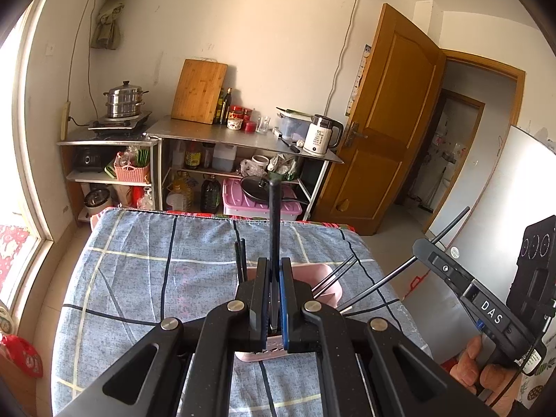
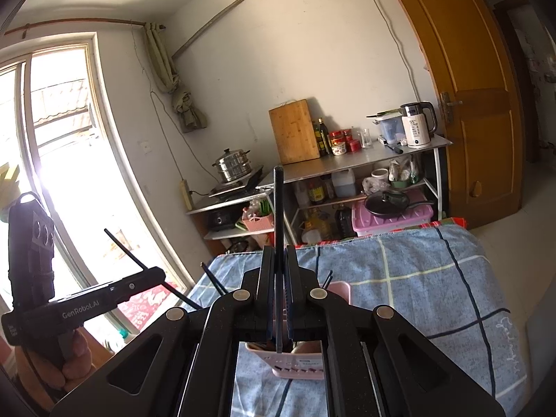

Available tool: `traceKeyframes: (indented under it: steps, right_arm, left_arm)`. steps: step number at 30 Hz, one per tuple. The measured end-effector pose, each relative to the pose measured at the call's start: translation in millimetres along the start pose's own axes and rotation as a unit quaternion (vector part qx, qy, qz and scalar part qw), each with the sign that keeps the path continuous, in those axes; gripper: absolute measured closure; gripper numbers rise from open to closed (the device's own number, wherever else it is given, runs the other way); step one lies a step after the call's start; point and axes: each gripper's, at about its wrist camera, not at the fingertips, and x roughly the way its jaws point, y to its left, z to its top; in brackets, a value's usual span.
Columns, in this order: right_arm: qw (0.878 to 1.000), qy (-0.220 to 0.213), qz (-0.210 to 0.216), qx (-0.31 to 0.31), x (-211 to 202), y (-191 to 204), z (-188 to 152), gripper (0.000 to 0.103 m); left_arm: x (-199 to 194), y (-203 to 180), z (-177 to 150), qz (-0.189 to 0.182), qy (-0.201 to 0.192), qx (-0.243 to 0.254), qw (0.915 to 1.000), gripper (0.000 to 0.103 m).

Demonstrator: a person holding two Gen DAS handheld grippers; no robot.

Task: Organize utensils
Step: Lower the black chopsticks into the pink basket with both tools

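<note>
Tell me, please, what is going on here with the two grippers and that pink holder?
A person is sorting chopsticks into a pink holder that stands on a table with a blue checked cloth. The left gripper is shut on one black chopstick, held upright above the holder. The right gripper is likewise shut on another black chopstick, also over the holder. A few chopsticks already lean inside it. Neither held chopstick has been let go yet.

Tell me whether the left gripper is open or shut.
Shut. The left gripper has its jaws closed on a black chopstick that stands upright above the pink utensil holder.
</note>
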Motion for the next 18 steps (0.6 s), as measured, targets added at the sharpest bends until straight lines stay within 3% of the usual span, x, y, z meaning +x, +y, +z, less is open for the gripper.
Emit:
traceKeyframes:
  steps: [18]
  right_arm:
    - [0.998,0.060,-0.016,-0.003,55.1,-9.8,-33.4,0.098]
  left_arm:
    - [67.7,16.8,-30.1,0.012,0.064,0.001,0.9979,0.098]
